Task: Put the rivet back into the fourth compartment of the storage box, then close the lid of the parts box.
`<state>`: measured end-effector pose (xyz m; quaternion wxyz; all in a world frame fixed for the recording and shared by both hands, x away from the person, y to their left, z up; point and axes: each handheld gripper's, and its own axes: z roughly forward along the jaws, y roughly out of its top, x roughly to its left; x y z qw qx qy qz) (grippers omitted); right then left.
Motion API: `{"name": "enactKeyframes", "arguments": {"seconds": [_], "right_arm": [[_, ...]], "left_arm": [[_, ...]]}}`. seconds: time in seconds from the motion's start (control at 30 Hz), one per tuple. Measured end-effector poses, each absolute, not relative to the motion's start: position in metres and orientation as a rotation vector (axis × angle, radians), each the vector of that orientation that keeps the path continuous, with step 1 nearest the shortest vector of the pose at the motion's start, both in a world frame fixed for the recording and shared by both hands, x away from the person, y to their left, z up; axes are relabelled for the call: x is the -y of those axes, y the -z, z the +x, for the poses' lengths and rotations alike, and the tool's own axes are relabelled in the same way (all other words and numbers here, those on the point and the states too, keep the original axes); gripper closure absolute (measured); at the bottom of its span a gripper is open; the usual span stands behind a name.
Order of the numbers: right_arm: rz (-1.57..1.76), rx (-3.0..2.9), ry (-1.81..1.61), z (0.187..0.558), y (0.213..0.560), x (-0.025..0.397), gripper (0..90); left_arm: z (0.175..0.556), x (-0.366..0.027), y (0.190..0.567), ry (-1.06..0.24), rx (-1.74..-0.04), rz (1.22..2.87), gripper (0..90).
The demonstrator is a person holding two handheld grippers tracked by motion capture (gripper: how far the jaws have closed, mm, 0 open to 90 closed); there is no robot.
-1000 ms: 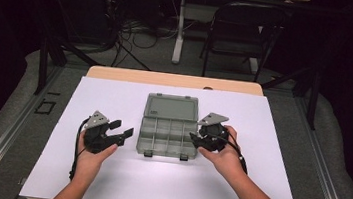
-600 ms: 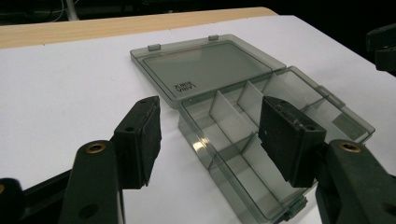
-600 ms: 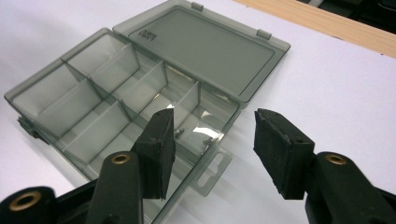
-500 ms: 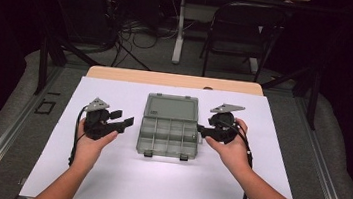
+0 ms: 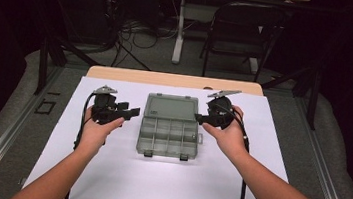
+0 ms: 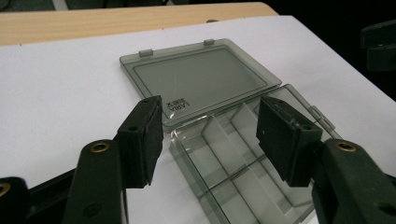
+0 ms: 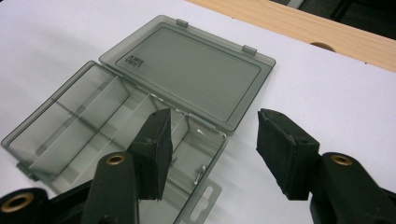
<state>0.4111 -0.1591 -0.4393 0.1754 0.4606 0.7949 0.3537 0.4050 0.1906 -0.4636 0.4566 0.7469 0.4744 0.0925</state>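
compartment box [image 5: 169, 131] at middle of white sheet [image 5: 106, 172] on table [image 5: 171, 80], lid [image 5: 171, 107] laid open flat behind tray. left gripper [image 5: 125, 111] just left of box, above sheet. right gripper [image 5: 201, 117] just right of box, by lid-tray hinge. small screws [image 7: 200, 171] in tray compartment nearest right gripper. chair [image 5: 240, 31] behind table.
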Motion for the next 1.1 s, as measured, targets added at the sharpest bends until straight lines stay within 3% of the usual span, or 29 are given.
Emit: {"name": "enactKeyframes", "arguments": {"seconds": [0.3, 0.7, 0.87, 1.1], "right_arm": [[1.364, -2.253, -0.977, 0.431, 0.448, 0.151, 47.3], [1.417, -2.222, -0.968, 0.455, 0.446, 0.149, 43.4], [1.398, -2.19, -1.031, 0.461, 0.451, 0.145, 50.1], [1.404, -2.197, -1.007, 0.468, 0.461, 0.135, 48.3]], "left_arm": [[0.425, -0.191, 0.465, -0.218, -1.243, 1.846, 41.0], [0.445, -0.182, 0.459, -0.288, -1.269, 1.865, 38.4], [0.455, -0.177, 0.461, -0.277, -1.292, 1.861, 37.3], [0.464, -0.173, 0.465, -0.272, -1.339, 1.86, 37.5]]}}
